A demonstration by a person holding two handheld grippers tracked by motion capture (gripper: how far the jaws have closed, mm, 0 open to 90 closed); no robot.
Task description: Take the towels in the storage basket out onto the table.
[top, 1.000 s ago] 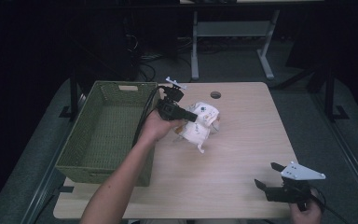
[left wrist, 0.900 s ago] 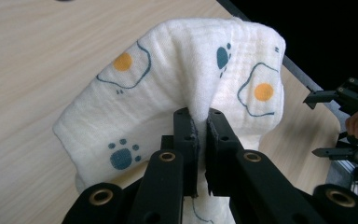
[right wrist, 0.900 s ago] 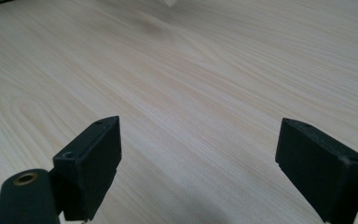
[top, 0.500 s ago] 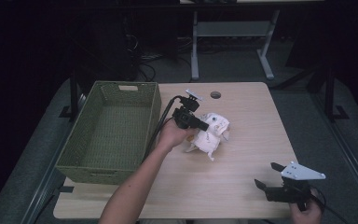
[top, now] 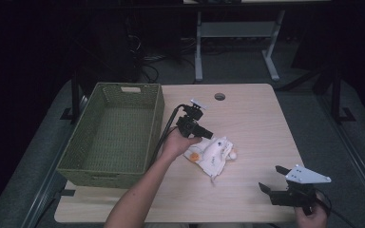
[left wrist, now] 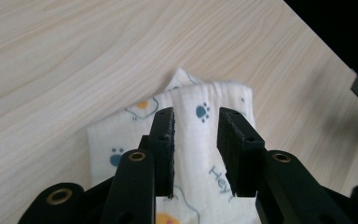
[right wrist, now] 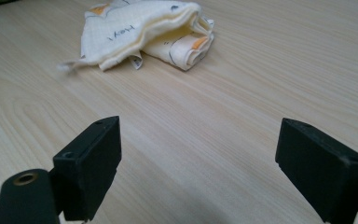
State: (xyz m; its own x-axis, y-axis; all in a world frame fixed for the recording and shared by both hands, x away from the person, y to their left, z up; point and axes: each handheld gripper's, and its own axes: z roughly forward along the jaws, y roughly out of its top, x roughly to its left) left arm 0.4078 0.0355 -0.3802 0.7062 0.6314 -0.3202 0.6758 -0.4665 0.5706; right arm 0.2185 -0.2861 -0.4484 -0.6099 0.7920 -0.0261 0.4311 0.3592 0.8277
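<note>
The left gripper (left wrist: 196,135) hangs just over a folded white cloth (left wrist: 186,140) printed with paw marks and orange patches, its jaws parted with a clear gap and nothing pinched between them. A second ago, in the high view, this gripper sat higher up the table with the cloth bunched at its tip; since then it has travelled toward the person, and the cloth now lies flat on the wooden table (top: 247,118), just right of the green woven basket (top: 114,130) and outside it. That reads as a release: the cloth was probably set down rather than dropped in the basket. The right gripper (top: 273,180) rests near the table's near right corner, jaws spread wide and empty, well apart from the cloth and unmoved over that second.
</note>
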